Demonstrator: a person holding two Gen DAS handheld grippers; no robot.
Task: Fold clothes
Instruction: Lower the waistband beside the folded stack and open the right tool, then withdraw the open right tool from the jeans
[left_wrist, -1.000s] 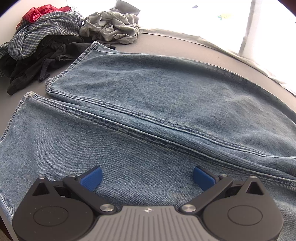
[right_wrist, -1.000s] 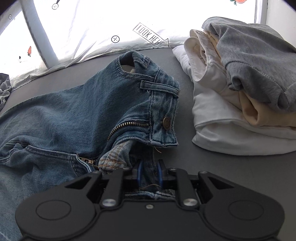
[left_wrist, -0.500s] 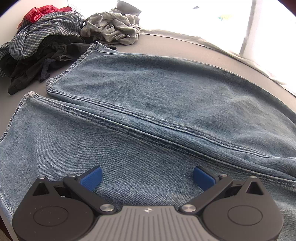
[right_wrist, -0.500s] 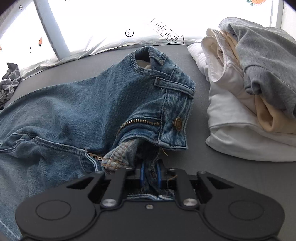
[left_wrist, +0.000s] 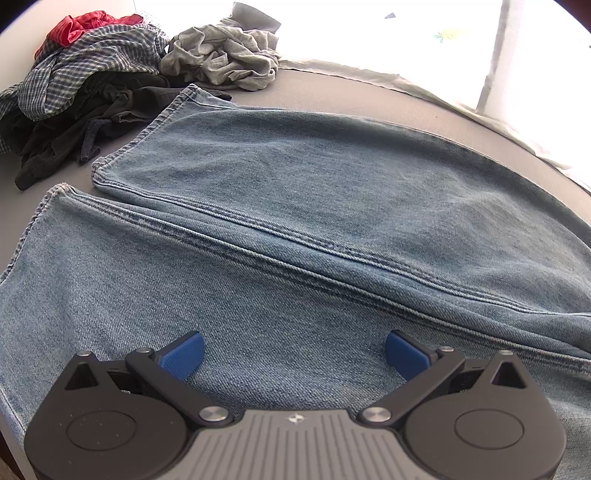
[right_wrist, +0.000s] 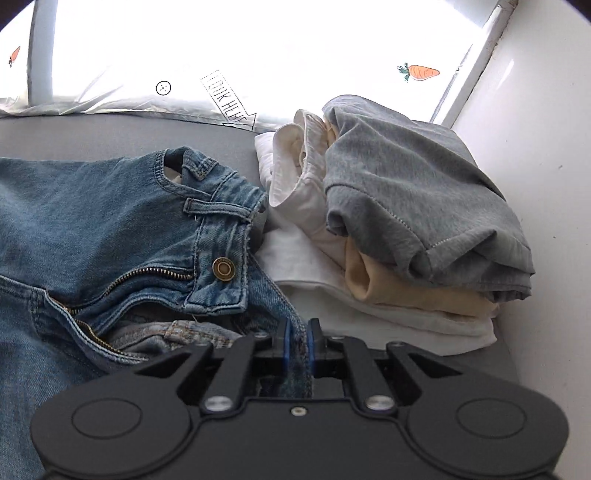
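My left gripper (left_wrist: 293, 352) hangs over the near leg of the jeans (left_wrist: 314, 206), its blue fingertips (left_wrist: 183, 352) spread wide with nothing between them. I see both legs lying flat side by side on the grey surface (left_wrist: 351, 92), their inner seams running together and the hems at the far left. Beyond the hems sits a pile of unfolded clothes (left_wrist: 85, 85): a checked shirt, dark garments, a red item and a crumpled grey top (left_wrist: 225, 59).
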